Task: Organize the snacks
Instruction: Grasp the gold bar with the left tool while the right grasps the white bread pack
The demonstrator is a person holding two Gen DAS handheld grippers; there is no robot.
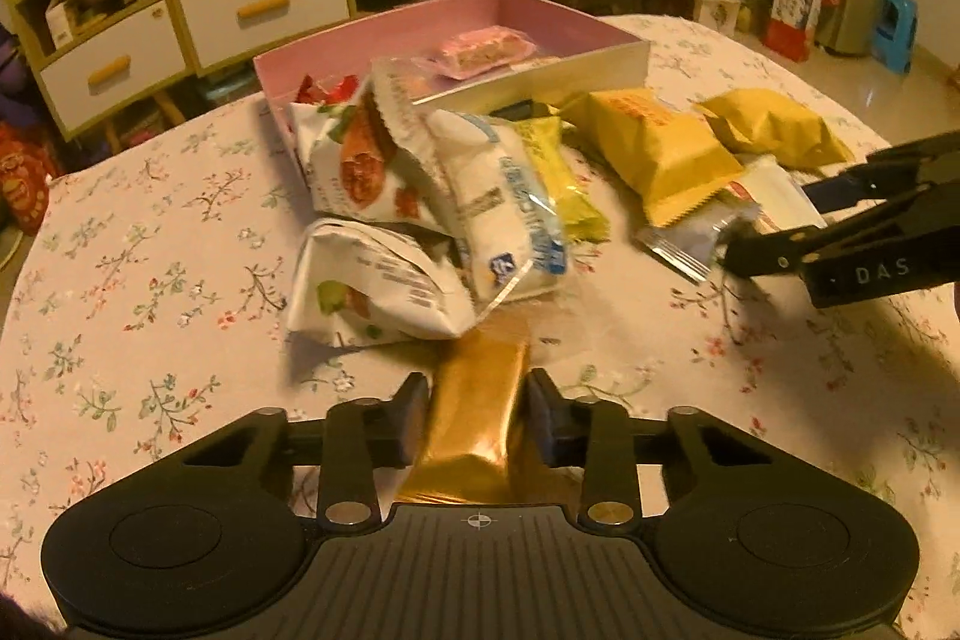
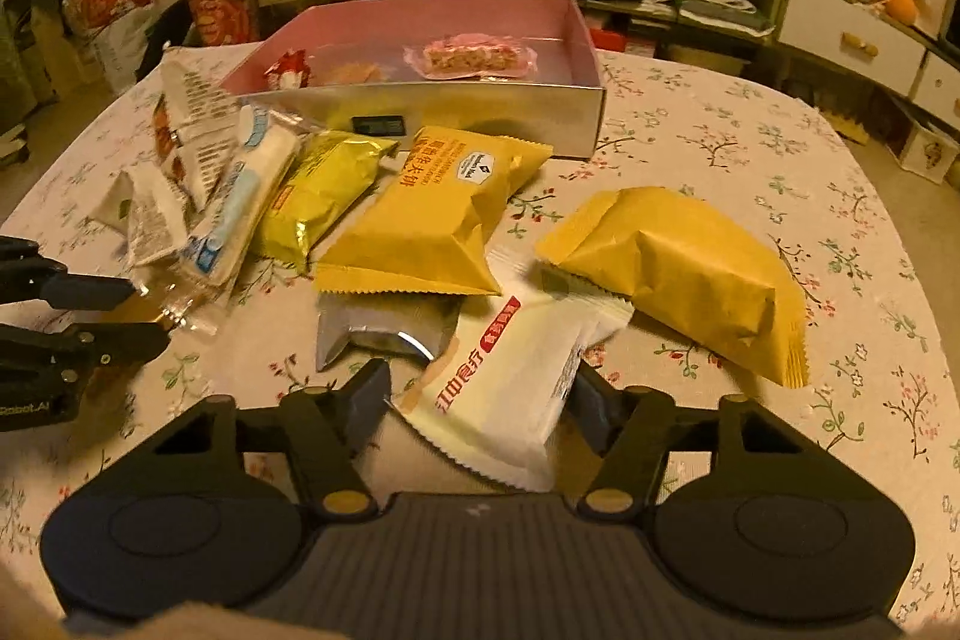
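A gold-wrapped snack bar (image 1: 474, 424) is sitting clamped between the fingers of the left gripper (image 1: 478, 400), over the floral tablecloth (image 1: 150, 280). The right gripper (image 2: 480, 394) is straddling a white snack packet (image 2: 510, 400), jaws spread around it. Behind the loose snack pile, the pink box (image 2: 576, 34) is holding a pink-wrapped bar (image 2: 471, 55).

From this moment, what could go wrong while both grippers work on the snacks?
1. The left gripper pinches the gold bar only by its sides; the smooth wrapper might slip out on the way to the pink box.
2. The right gripper has its jaws around the white packet, which lies partly under a yellow pack; lifting it may drag that pack.
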